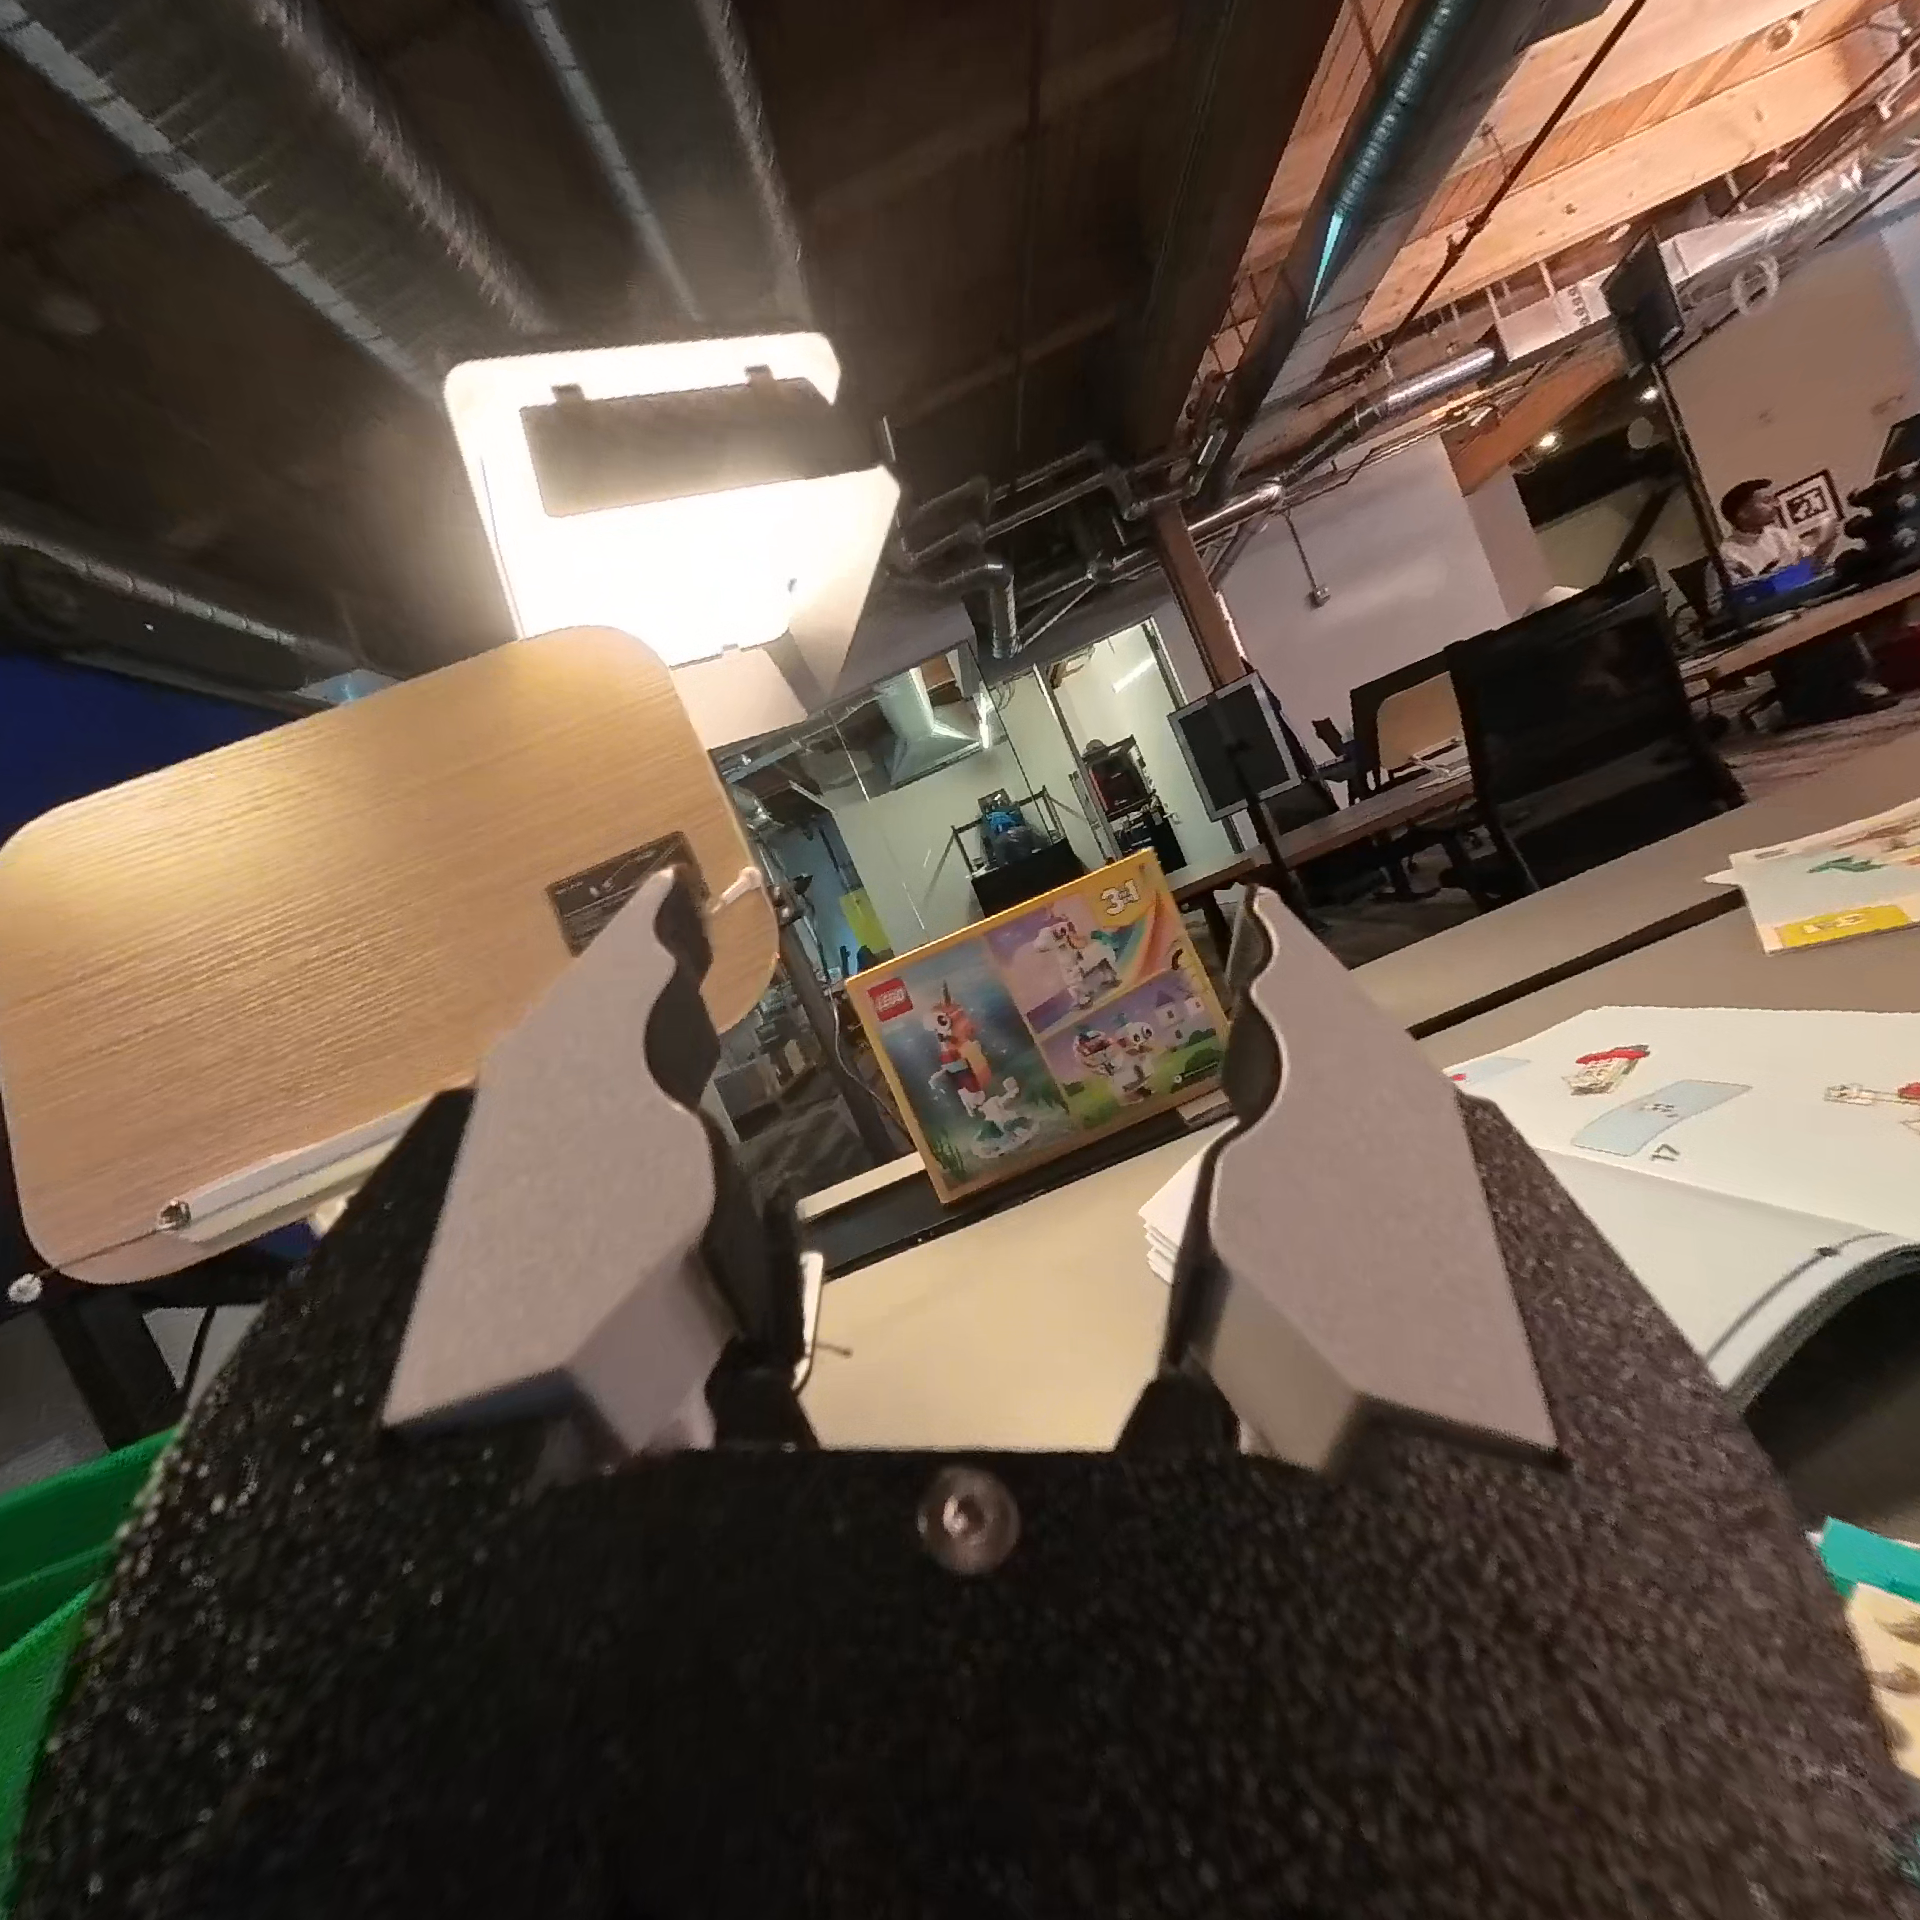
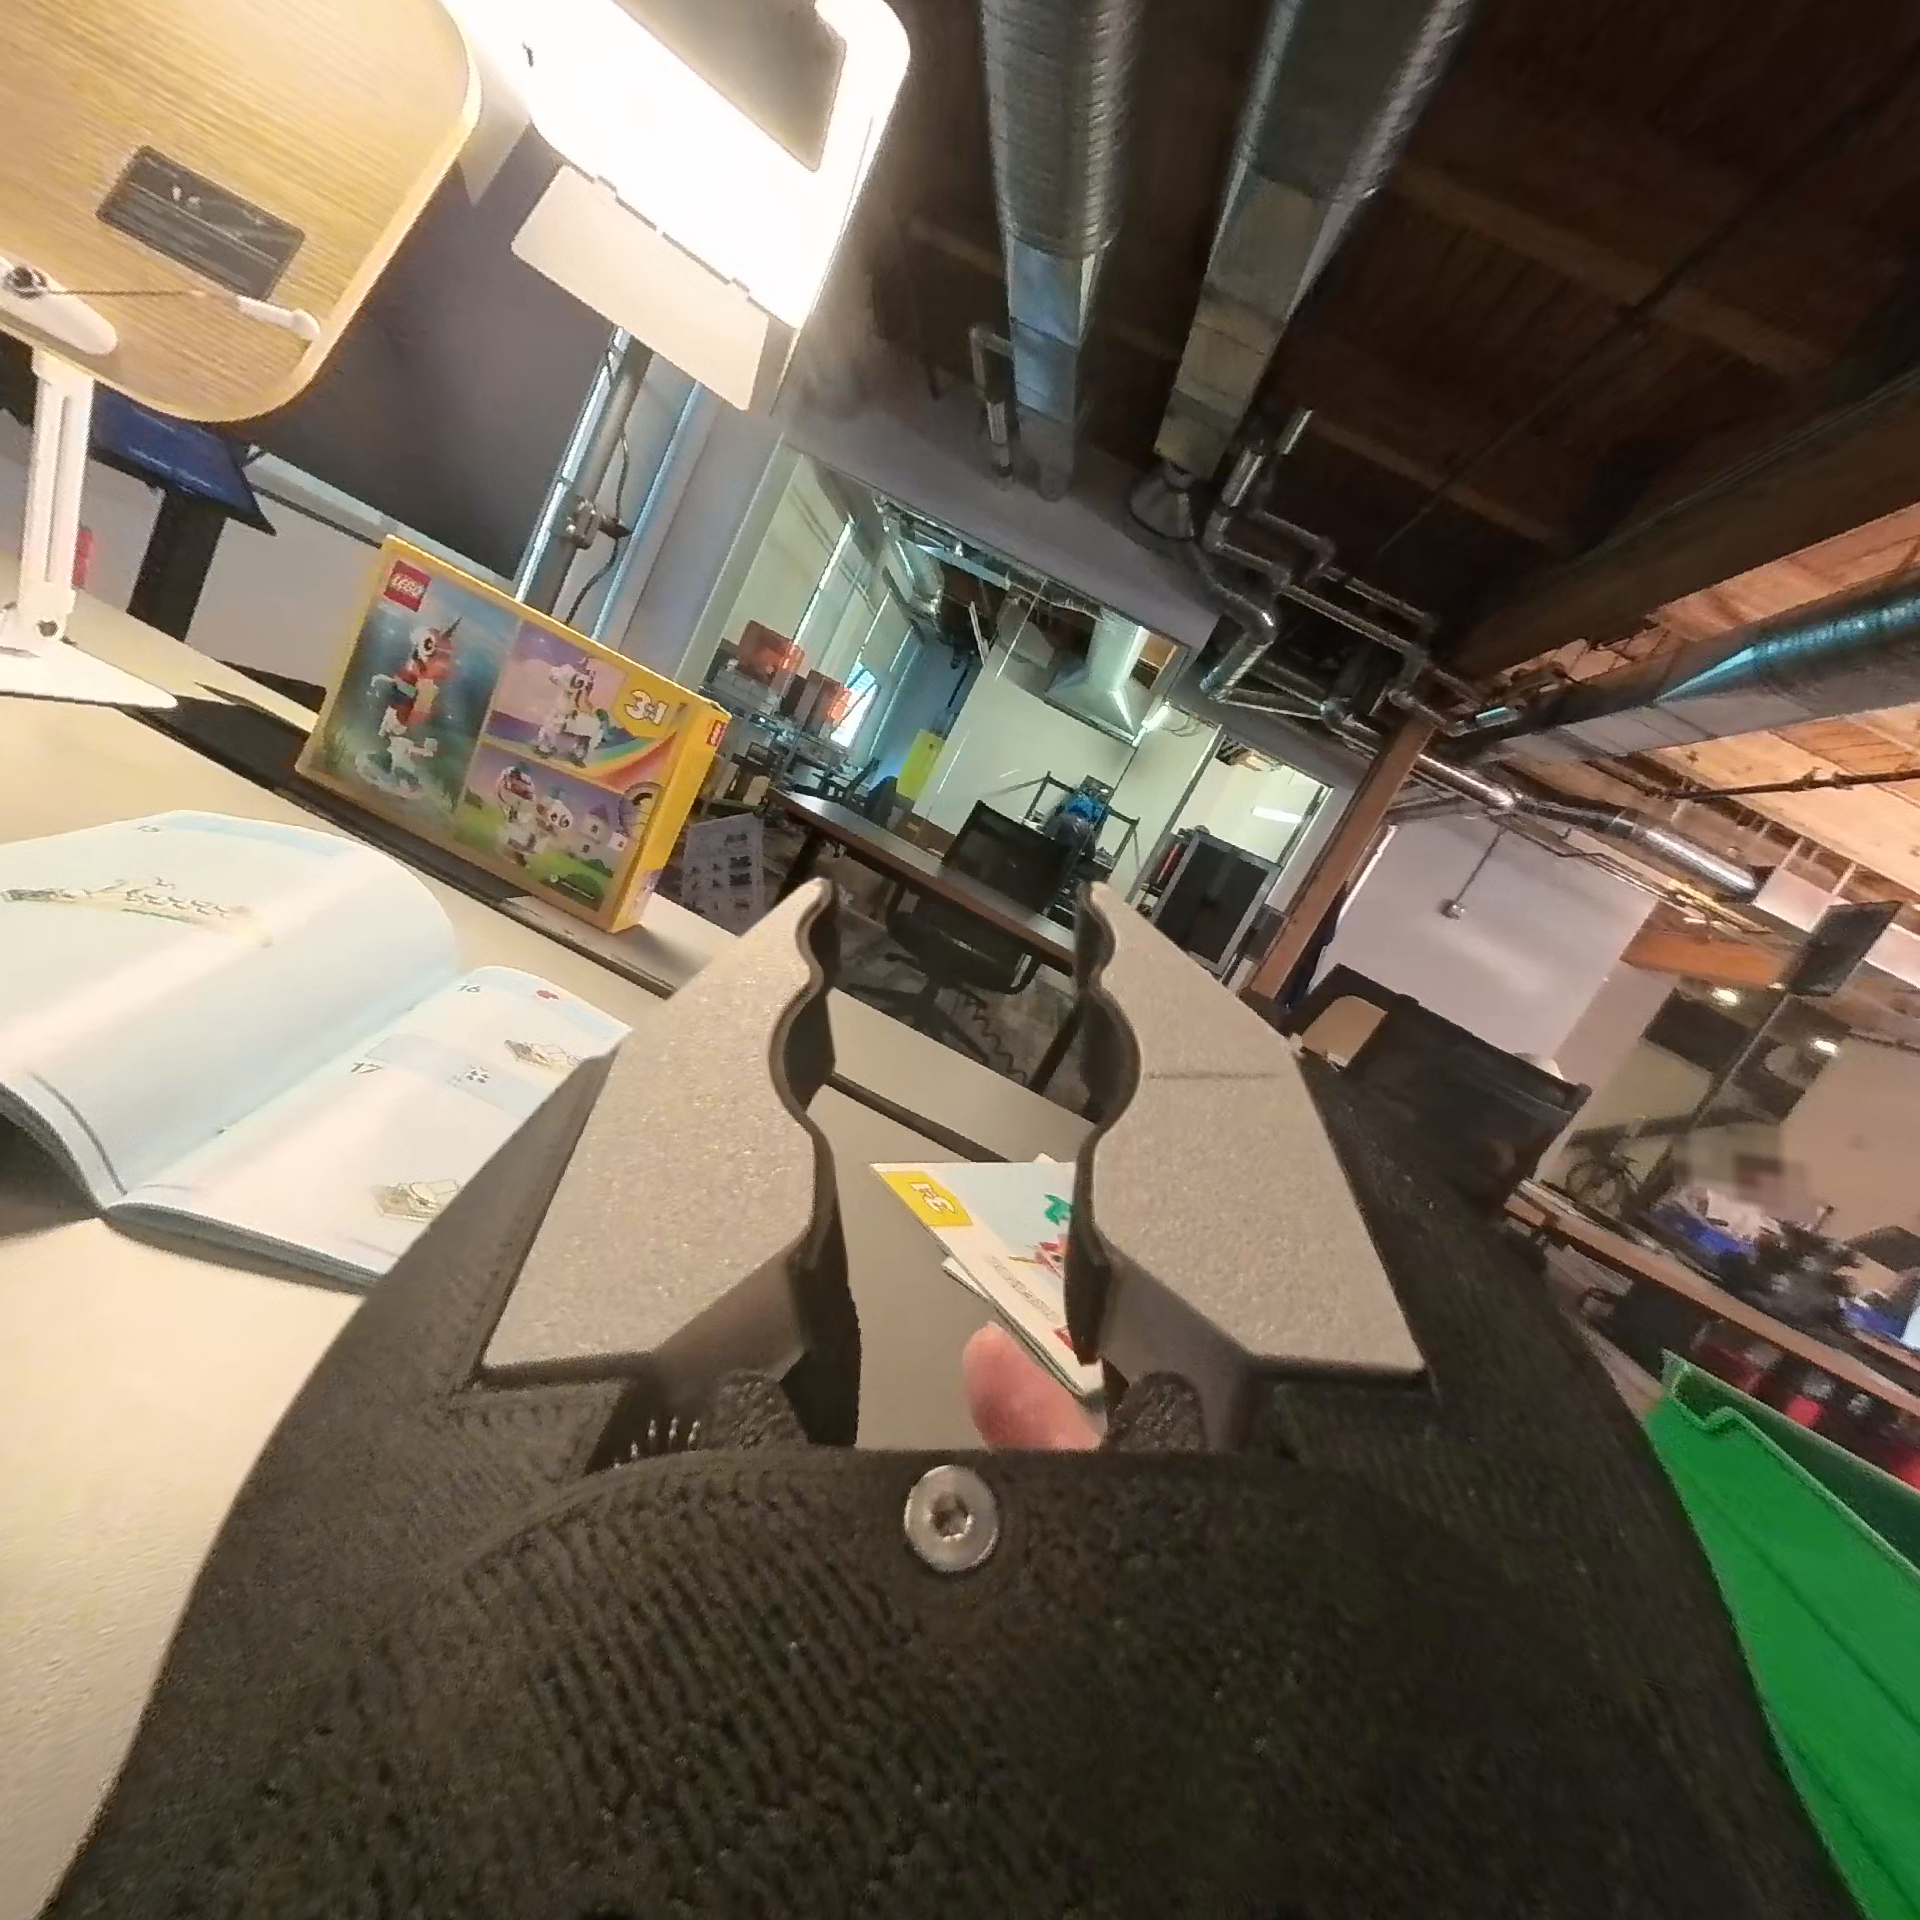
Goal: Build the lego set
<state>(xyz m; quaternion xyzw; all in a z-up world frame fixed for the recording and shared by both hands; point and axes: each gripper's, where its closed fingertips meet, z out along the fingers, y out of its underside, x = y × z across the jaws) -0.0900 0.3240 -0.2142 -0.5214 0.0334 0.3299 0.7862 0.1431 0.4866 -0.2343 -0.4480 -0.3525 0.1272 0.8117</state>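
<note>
Wood-grain lamp shade fills the far left of the left wrist view, with a green bin low in the corner. Ahead, the left gripper is spread wide with nothing between its grey fingers; through the gap the yellow lego box stands upright at the far edge of the pale surface, well apart from the fingertips. To the right lies the open instruction booklet, and farther right a smaller leaflet.

From the right wrist view, the booklet lies open at the left and the box stands beyond it, left of the right gripper. That gripper is also parted and holds nothing. Low between its fingers a fingertip shows, with the leaflet lying on the surface just behind it. A green bin sits at the far right.
</note>
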